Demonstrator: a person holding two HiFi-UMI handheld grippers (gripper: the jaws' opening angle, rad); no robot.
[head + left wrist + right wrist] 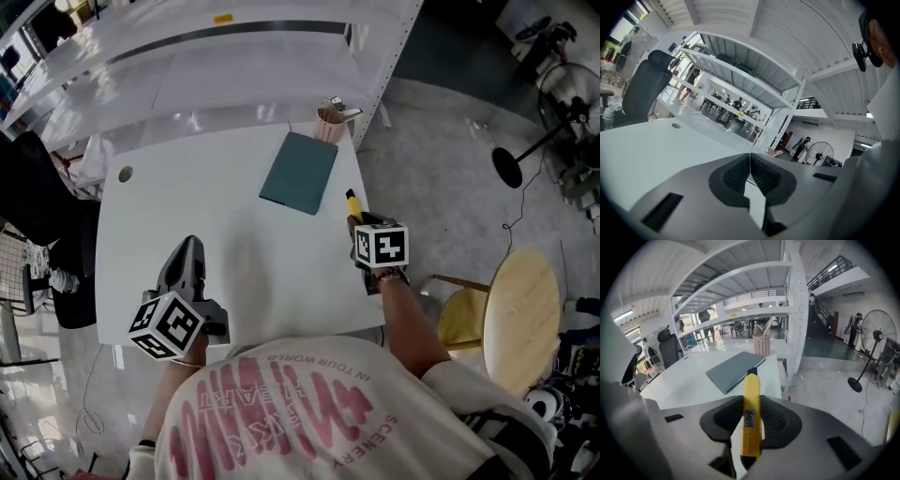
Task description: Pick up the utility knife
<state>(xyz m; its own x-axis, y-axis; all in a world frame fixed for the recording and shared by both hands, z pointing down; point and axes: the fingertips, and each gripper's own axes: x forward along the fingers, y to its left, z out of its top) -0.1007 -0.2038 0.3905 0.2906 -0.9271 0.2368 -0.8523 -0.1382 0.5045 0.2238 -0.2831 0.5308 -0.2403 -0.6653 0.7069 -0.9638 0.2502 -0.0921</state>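
Observation:
The yellow utility knife (751, 420) with a black tip is clamped between the pads of my right gripper (751, 418). It points forward, away from me, lifted off the white table (206, 234). In the head view the knife (352, 203) sticks out ahead of the right gripper (361, 223) near the table's right edge. My left gripper (190, 255) hovers over the table's near left part. Its jaws are shut with nothing between them, as the left gripper view (750, 166) shows.
A dark green notebook (298, 172) lies on the table beyond the knife, also in the right gripper view (733, 369). A pink pen holder (330, 122) stands at the far right corner. White shelving (234, 56) rises behind. A round wooden stool (520, 314) stands on the floor to the right.

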